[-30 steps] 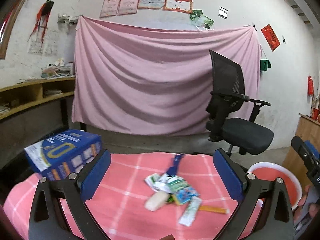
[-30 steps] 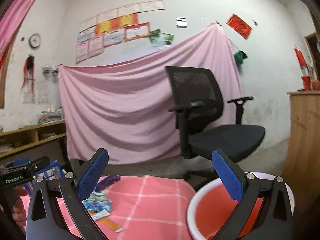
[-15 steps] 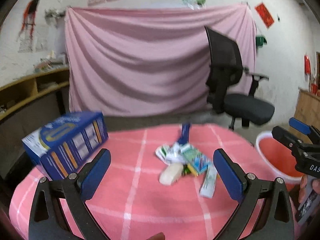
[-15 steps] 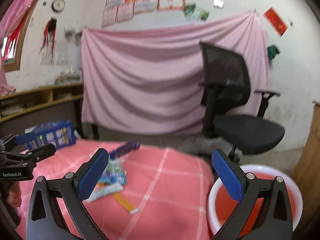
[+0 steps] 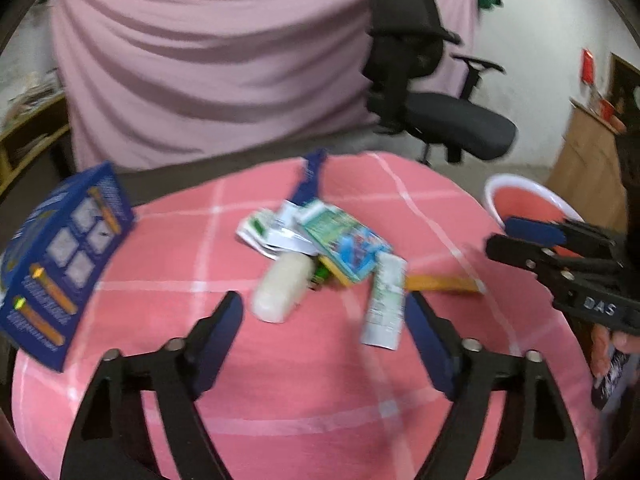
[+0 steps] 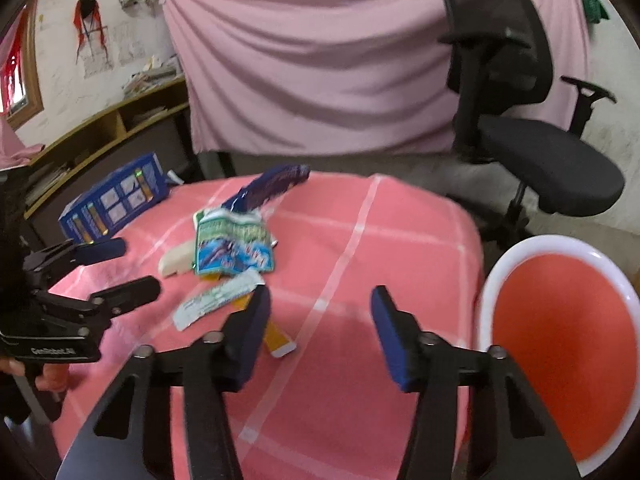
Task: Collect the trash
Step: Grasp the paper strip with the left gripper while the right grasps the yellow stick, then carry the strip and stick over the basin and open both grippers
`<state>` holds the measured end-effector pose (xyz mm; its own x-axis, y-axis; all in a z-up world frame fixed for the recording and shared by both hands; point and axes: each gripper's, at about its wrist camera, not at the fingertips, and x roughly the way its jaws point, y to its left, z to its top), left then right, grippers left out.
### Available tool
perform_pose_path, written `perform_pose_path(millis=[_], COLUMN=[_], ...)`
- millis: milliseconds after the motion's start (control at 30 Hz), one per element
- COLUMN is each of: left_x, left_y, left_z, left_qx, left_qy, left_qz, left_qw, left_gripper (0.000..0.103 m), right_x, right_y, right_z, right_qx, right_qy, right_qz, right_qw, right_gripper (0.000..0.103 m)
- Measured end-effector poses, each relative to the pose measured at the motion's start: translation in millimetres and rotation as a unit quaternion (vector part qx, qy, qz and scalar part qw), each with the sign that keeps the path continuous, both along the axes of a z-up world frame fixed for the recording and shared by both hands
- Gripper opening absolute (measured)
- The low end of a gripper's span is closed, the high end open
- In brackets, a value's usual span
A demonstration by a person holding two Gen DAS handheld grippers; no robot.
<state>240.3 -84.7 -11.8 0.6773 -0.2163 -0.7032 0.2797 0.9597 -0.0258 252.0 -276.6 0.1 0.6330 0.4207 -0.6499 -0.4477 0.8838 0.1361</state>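
A heap of trash lies mid-table on the pink checked cloth (image 5: 280, 380): a green-blue wrapper (image 5: 344, 246) (image 6: 232, 246), a white cylinder (image 5: 282, 286), a white tube packet (image 5: 384, 300) (image 6: 218, 298), crumpled white wrappers (image 5: 268, 234), a dark blue wrapper (image 5: 310, 176) (image 6: 268, 190) and an orange strip (image 5: 440, 284) (image 6: 278, 342). My left gripper (image 5: 326, 326) is open and empty, just short of the heap. My right gripper (image 6: 320, 328) is open and empty, right of the heap. A red basin with a white rim (image 6: 560, 332) (image 5: 528, 200) stands off the table's right side.
A blue box (image 5: 60, 264) (image 6: 116, 198) stands at the table's left edge. A black office chair (image 6: 520, 120) and a pink curtain (image 5: 220, 60) stand behind the table. Wooden shelves (image 6: 100, 128) are at the left.
Both grippers have tilted down and moved in toward the table. The trash heap now lies close in front of the left gripper. Both remain open.
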Motion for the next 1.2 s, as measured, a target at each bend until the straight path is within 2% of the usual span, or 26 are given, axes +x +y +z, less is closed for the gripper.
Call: perform_pose_path(millis=[133,300,533,667,733,800,1000,1200], left_x=[6,14,21,18,15,12,0,-11], left_y=[-14,-20,-17,-13,-13,-14,-12,-10], left_z=[-9,-18,-18,-16,-15,-13,-10,-5], left_qx=[0.003,0.007,-0.008,-0.021,-0.022,-0.018,-0.028,-0.049], left_qy=[0.036,0.065,0.078,0.083,0.083,0.080,0.076,0.066], left_qz=[-0.045,-0.055,-0.047,-0.039,-0.035,-0.030,-0.002,0.027], left_qw=[0.9984,0.9963,0.9958,0.9956,0.9957,0.9961,0.9967,0.9962], left_gripper=[0.046,0.036,0.022,0.022,0.022,0.022,0.021,0.021], right_x=[1,6,15,13,12,10,5,-8], right_y=[7,16,26,31,34,36,33,17], right_z=[-3,-9,-22,-23,-24,-24,-20,-12], right_qx=[-0.006,-0.017,-0.034,-0.045,-0.050,-0.054,-0.050,-0.027], right_qy=[0.015,0.035,0.075,0.076,0.073,0.071,0.059,0.029], right_qz=[0.023,0.045,0.067,0.074,0.081,0.085,0.079,0.053], right_qw=[1.000,0.998,0.994,0.993,0.993,0.992,0.994,0.998], right_gripper=[0.035,0.031,0.030,0.030,0.020,0.014,0.014,0.014])
